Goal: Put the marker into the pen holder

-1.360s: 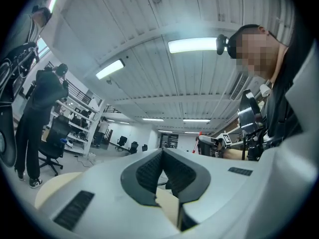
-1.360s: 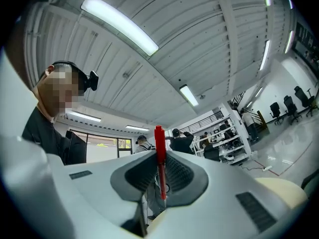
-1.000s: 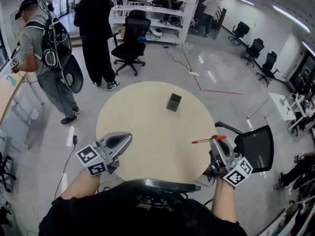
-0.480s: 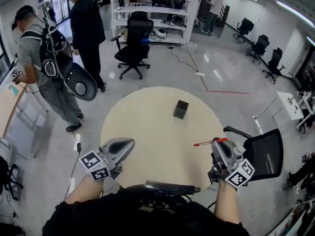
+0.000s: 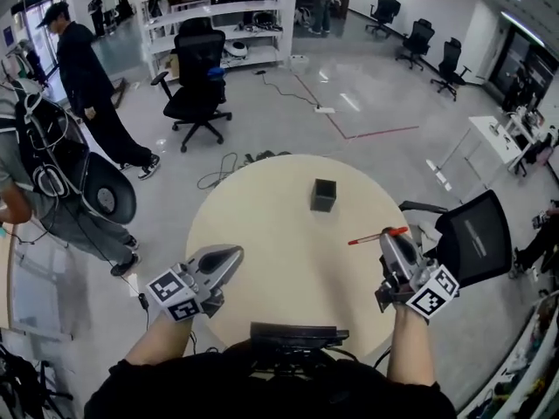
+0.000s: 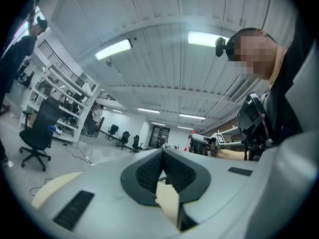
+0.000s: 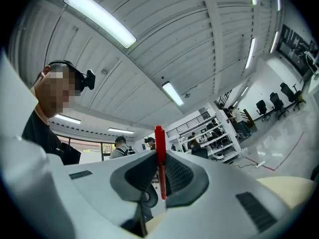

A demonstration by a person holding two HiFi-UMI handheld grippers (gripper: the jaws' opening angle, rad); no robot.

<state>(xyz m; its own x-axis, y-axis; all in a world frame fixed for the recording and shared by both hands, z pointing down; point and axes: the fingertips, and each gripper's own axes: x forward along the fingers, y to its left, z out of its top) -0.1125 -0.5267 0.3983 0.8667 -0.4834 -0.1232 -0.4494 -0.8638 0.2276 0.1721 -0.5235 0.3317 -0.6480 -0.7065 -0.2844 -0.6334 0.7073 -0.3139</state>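
A red marker lies crosswise in my right gripper, which is shut on it above the right edge of the round beige table. In the right gripper view the marker stands upright between the closed jaws. A small black pen holder stands on the far part of the table, well ahead of the marker. My left gripper hovers at the table's near left, shut with nothing in it; the left gripper view shows its jaws pressed together.
A black mesh chair stands close beside the table's right edge. A black office chair and shelving are farther back. Two people stand at the left, one with a backpack. A dark device sits at my chest.
The head view has swung, so the room shifted left. Both grippers keep their places over the table; the marker stays clamped in the right one. The people at left have moved.
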